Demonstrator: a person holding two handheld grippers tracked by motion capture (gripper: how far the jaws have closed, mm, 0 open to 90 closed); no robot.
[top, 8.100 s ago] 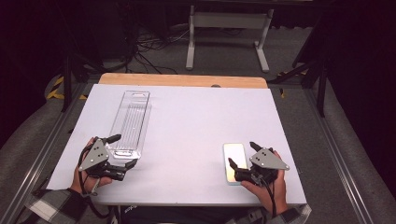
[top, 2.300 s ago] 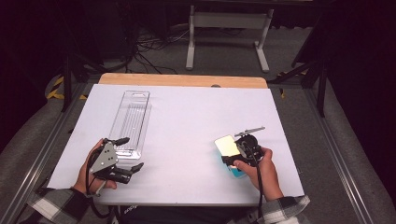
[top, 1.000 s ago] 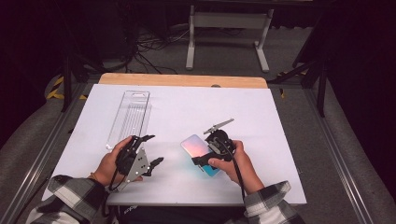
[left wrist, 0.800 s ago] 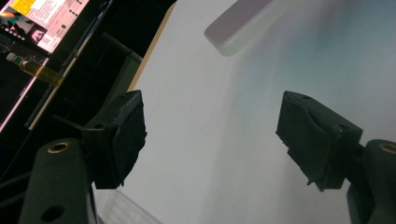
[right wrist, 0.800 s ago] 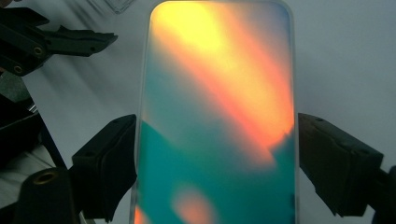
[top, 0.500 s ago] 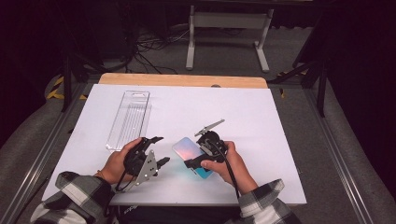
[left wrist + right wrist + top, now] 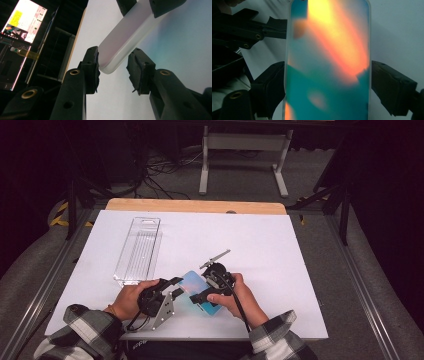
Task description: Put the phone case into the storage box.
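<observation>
Worktop (image 7: 280,245) is a white sheet with a wooden strip along the far edge.

Clear plastic tray (image 7: 138,250) lies flat on the left half, long axis running away from you, well apart from both grippers. Your left hand (image 7: 127,297) sits just beside its near end.

Phone case (image 7: 201,291) is near the front edge, centre, lifted off the sheet and tilted. Iridescent face, teal to orange in the right gripper view (image 7: 328,60), frosted pale rim in the left gripper view (image 7: 125,42).

Your right gripper (image 7: 200,296) has it: jaws pinching the case across its width, one pad on each long edge, case standing up between them in the right gripper view. Right hand (image 7: 240,295) is wrapped round the handle, cable trailing back over your wrist.

Your left gripper (image 7: 175,287) comes in from the left, jaws spread. In its own view (image 7: 113,70) the rounded corner of the case sits in the gap between the two pads. Left pad looks to be touching the case edge, right pad is clear of it. Not closed on anything.

Both plaid sleeves enter from the bottom, hands close together with the case between the two grippers.
</observation>
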